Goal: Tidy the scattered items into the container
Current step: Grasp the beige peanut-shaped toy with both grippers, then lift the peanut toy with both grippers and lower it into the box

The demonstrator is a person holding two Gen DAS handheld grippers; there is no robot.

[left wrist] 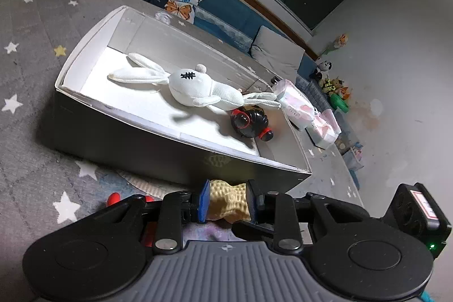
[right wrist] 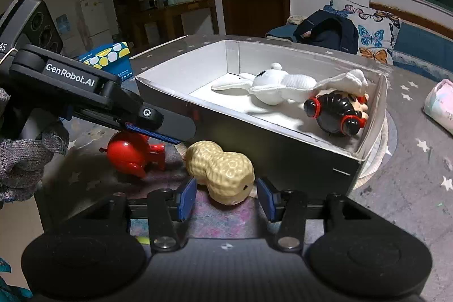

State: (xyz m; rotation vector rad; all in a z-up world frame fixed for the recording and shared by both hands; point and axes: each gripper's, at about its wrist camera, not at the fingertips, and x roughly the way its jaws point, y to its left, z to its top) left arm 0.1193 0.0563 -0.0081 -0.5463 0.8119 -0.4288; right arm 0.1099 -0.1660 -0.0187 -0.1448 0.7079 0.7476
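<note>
- your left claw (left wrist: 225,201) is closed on the peanut toy (left wrist: 229,200), its blue pads pressed to both sides of the shell, just outside the near wall of the box (left wrist: 127,129)
- in the right wrist view the peanut toy (right wrist: 219,170) lies on the star-patterned tabletop (right wrist: 410,188) close against the box (right wrist: 283,143), with the left claw (right wrist: 158,129) reaching in at its far end
- your right claw (right wrist: 226,197) is wide open and holds nothing; the near end of the peanut sits between its fingers, and you cannot tell whether either pad touches it
- the red toy (right wrist: 133,153) lies on the tabletop just beside the peanut, under the left claw
- inside the box the white plush rabbit (left wrist: 195,89) lies stretched along the floor, its legs draped over the black-haired doll head (left wrist: 249,120) at one end
- a pink tissue pack (left wrist: 308,112) lies on the tabletop beyond the box's far end
</note>
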